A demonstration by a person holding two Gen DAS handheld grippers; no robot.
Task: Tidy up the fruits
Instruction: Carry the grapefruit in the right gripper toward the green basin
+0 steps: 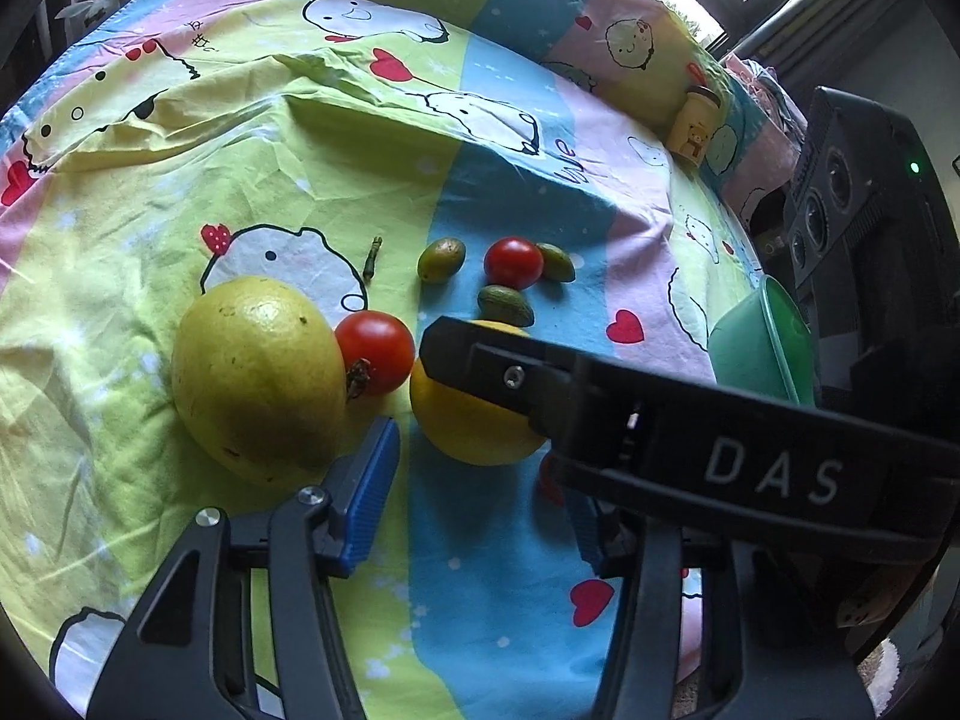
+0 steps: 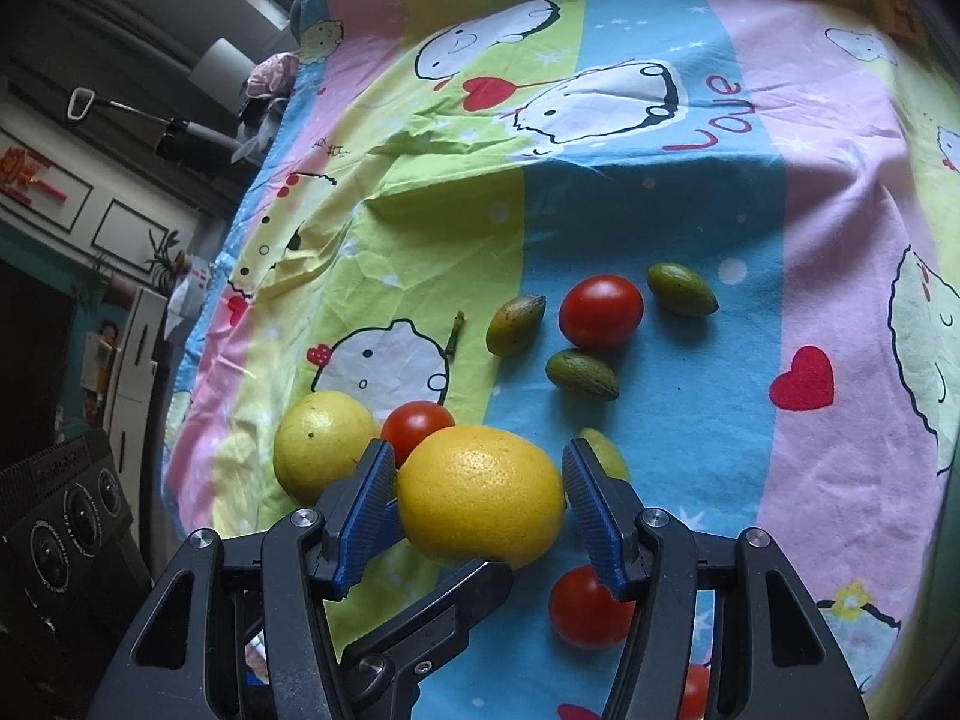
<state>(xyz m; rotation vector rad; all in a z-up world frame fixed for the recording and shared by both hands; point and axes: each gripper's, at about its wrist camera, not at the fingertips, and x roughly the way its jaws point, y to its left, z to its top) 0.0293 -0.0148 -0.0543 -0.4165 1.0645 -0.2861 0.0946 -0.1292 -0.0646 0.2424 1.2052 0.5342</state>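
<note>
Between the right gripper's (image 2: pixel 477 507) blue pads (image 2: pixel 369 507) sits the yellow-orange citrus (image 2: pixel 480 495), resting on the cartoon bedsheet (image 2: pixel 690 180); both pads stand at its sides, though firm contact cannot be judged. Just left of it lie a small tomato (image 2: pixel 417 423) and a pale yellow-green citrus (image 2: pixel 324 450). Ahead lie another tomato (image 2: pixel 600 311) and three green olive-like fruits (image 2: pixel 581 373). Spread wide, the left gripper (image 1: pixel 474 498) holds nothing, the citrus just ahead.
</note>
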